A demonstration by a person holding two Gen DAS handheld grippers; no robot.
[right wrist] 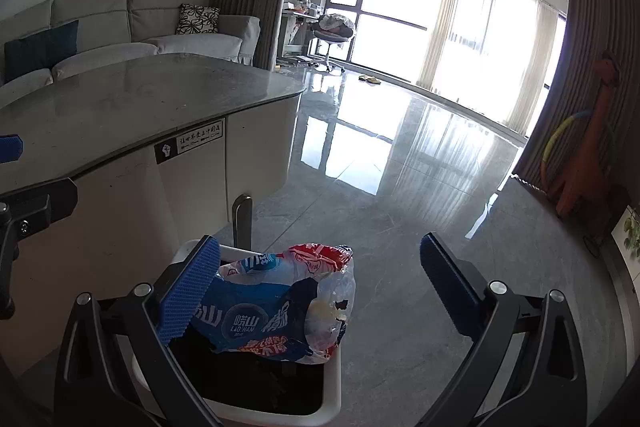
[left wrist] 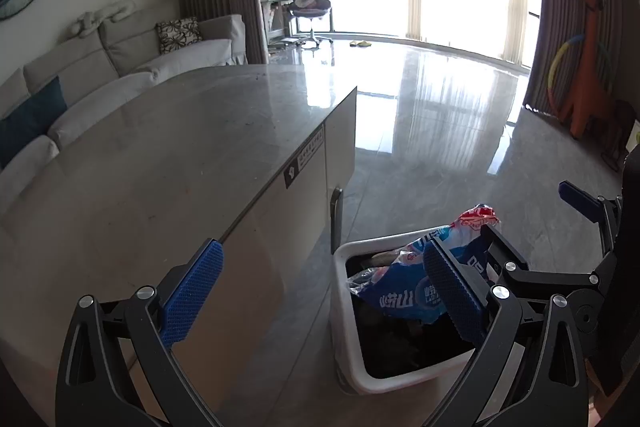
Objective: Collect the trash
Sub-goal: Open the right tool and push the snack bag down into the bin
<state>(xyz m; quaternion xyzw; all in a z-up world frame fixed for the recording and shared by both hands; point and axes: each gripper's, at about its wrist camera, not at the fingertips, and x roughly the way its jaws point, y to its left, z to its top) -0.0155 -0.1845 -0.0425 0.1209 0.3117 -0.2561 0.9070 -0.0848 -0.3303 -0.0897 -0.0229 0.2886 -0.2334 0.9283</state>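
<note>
Two grippers hover with blue fingers (right wrist: 188, 295) spread wide, grasping nothing. Between the right gripper (right wrist: 320, 287) pads, touching only the left one, a crumpled blue, white and red plastic wrapper (right wrist: 276, 303) sits atop a white trash bin (right wrist: 332, 391) on the grey floor, beside the table (right wrist: 132, 103). Left gripper (left wrist: 324, 291) waits just left of the bin. Drop step looks finished; next probably calls for withdrawing. Wrapper's long axis runs near-left to far-right, red end pointing away.

One wrapper (right wrist: 276, 303), one bin (right wrist: 332, 387), two cushions (right wrist: 198, 19), one table (right wrist: 132, 99).
</note>
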